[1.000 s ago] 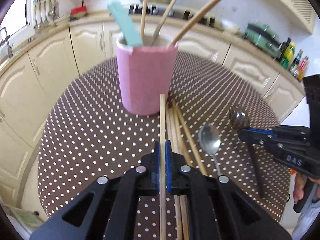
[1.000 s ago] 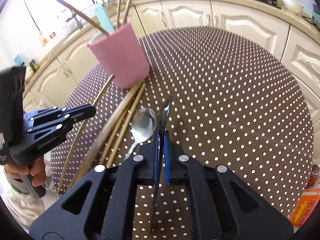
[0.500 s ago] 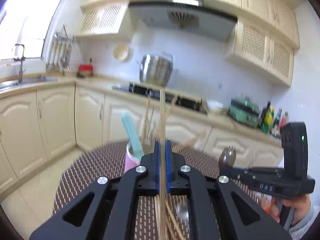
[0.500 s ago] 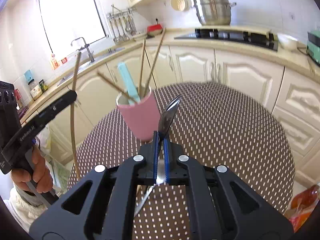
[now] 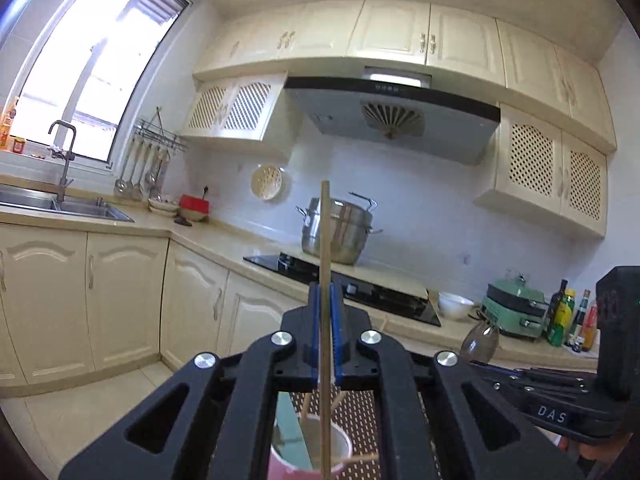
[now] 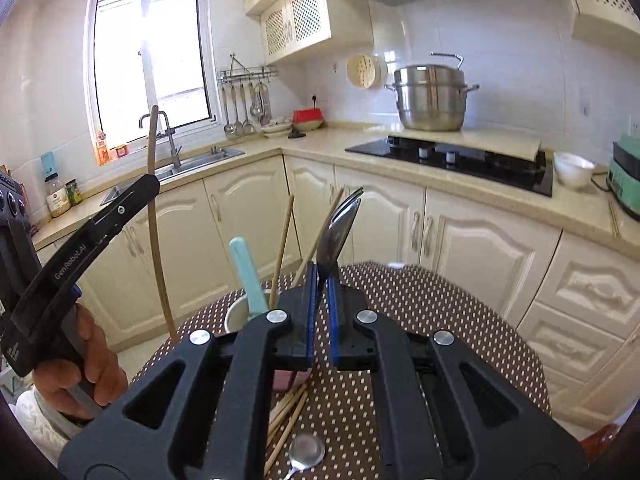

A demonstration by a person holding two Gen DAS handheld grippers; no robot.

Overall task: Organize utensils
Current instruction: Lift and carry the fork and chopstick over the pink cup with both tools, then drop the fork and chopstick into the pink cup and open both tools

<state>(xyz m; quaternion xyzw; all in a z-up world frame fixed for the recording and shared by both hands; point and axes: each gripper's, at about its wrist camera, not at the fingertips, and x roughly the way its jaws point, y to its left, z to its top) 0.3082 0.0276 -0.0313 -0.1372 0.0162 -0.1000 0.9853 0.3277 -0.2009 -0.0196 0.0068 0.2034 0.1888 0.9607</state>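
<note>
My left gripper (image 5: 326,312) is shut on a wooden chopstick (image 5: 325,248), held upright with its lower end over the open mouth of the pink cup (image 5: 308,464). The cup holds a light blue utensil (image 5: 292,432) and several chopsticks. In the right wrist view the left gripper (image 6: 150,188) shows at left with the chopstick (image 6: 158,240), beside the cup (image 6: 236,314). My right gripper (image 6: 322,284) is shut on a metal spoon (image 6: 338,228), bowl up, right of the cup. In the left wrist view that spoon (image 5: 480,342) shows at right.
On the brown dotted table (image 6: 440,320) lie several loose chopsticks (image 6: 286,420) and a second metal spoon (image 6: 306,454) in front of the cup. Kitchen cabinets, a sink (image 5: 60,204), a stove with a steel pot (image 5: 340,236) stand behind.
Both grippers lifted off the table and tilted up. The left carried its chopstick up over the cup; the right raised its spoon beside the cup.
</note>
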